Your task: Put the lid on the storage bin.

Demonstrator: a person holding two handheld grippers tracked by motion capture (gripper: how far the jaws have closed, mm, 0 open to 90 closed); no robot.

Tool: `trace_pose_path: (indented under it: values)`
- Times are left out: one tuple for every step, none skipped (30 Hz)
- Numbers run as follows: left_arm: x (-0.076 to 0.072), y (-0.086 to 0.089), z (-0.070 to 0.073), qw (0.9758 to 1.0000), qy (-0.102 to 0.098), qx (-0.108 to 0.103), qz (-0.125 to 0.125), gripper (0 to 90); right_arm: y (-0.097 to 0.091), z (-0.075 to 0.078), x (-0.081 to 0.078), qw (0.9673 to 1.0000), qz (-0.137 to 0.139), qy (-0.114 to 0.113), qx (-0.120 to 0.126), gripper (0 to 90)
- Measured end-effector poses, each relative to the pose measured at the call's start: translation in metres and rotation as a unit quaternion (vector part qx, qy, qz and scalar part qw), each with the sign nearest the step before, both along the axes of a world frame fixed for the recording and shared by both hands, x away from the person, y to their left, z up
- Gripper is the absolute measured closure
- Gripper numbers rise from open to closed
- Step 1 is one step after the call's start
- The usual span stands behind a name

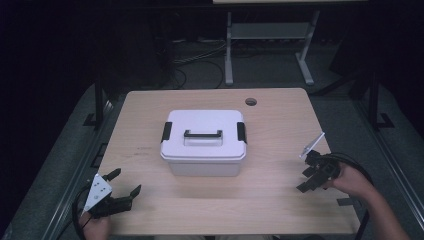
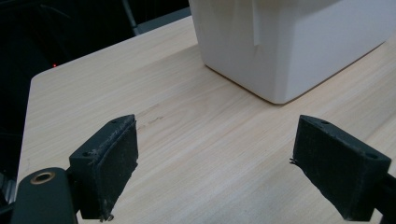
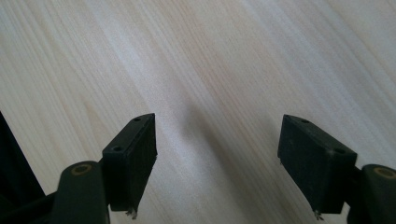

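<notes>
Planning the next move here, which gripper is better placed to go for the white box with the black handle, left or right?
Left, probably. The left gripper points open-jawed toward the white box, whose corner looms ahead in its own view. The right gripper, also open, faces bare table.

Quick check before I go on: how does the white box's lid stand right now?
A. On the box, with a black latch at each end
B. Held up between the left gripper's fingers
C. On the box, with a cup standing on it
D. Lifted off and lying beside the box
A: in the high view the lid sits on the white box, a black latch at each end and nothing on it but its handle.
</notes>
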State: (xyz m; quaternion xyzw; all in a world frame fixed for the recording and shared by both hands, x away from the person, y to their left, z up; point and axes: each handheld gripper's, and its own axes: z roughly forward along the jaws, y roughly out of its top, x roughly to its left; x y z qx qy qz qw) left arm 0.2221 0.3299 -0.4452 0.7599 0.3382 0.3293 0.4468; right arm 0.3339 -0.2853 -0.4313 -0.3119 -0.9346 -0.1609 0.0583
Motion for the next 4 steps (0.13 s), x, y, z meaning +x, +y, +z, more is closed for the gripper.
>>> trace_pose_path:
  values:
    - [0.0000,0.0000,0.0000,1.0000,0.000,0.000,0.000,13.5,0.0000,0.0000,0.0000,1.0000,0.000,0.000,0.000,27.5]
    - [0.0002,-0.0001,0.0000,1.0000,0.000,0.002,0.000,13.5,-0.0003,0.0002,-0.0013,1.0000,0.001,-0.002,0.001,27.5]
    - [0.0002,-0.0001,0.0000,1.0000,0.000,0.002,0.000,13.5,-0.0003,0.0002,-0.0013,1.0000,0.001,-0.002,0.001,27.5]
    - [0.0003,-0.0001,0.0001,1.0000,0.000,0.002,0.000,13.5,-0.0006,0.0005,-0.0021,1.0000,0.002,-0.003,0.003,27.4]
